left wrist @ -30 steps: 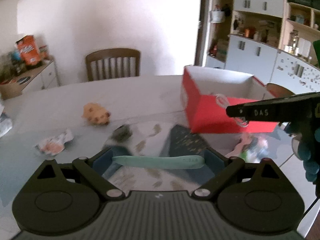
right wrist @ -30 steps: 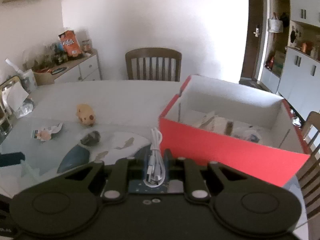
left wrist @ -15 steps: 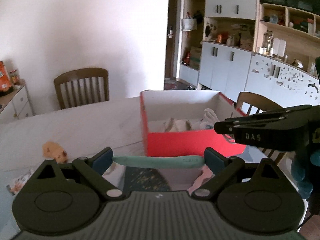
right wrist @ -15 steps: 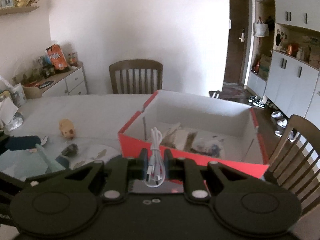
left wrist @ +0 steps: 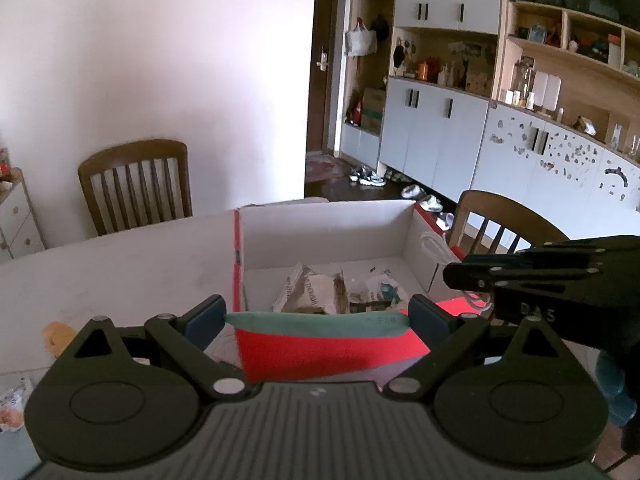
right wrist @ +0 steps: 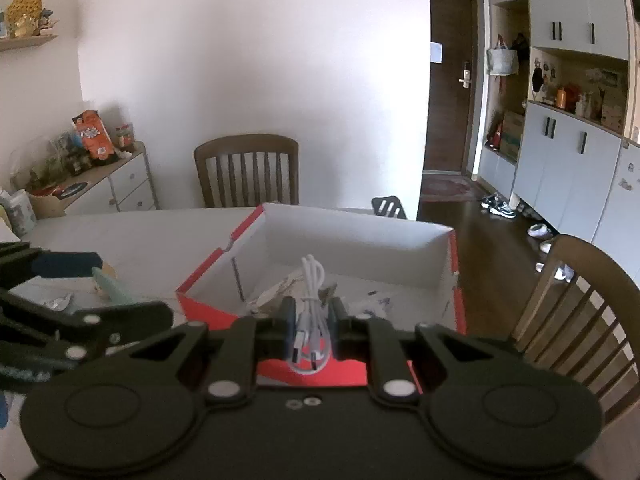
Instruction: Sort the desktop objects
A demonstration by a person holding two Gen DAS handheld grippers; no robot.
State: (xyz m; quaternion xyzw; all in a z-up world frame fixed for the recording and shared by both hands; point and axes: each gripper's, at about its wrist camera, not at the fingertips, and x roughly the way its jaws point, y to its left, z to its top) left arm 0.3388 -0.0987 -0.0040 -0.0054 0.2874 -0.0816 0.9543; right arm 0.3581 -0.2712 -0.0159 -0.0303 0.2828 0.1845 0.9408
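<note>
My left gripper (left wrist: 316, 316) is shut on a flat pale green object (left wrist: 316, 323) held crosswise between its blue pads, just before the near wall of the red box (left wrist: 332, 350). The box has a white inside (right wrist: 360, 252) with crumpled paper and wrappers (left wrist: 316, 290) on its floor. My right gripper (right wrist: 313, 320) is shut on a coiled white USB cable (right wrist: 311, 300), over the box's near edge. The right gripper shows at the right in the left wrist view (left wrist: 540, 276), the left gripper at the left in the right wrist view (right wrist: 72, 320).
A small orange toy (left wrist: 58, 334) and a wrapper (left wrist: 12, 404) lie on the white table (left wrist: 120, 264) left of the box. Wooden chairs stand behind (right wrist: 248, 172) and to the right (right wrist: 576, 300). A sideboard with clutter (right wrist: 92, 168) is at the left.
Both grippers have risen and moved toward the red box with their objects. The box now fills the middle of each view, and the table items have slid off to the left.
</note>
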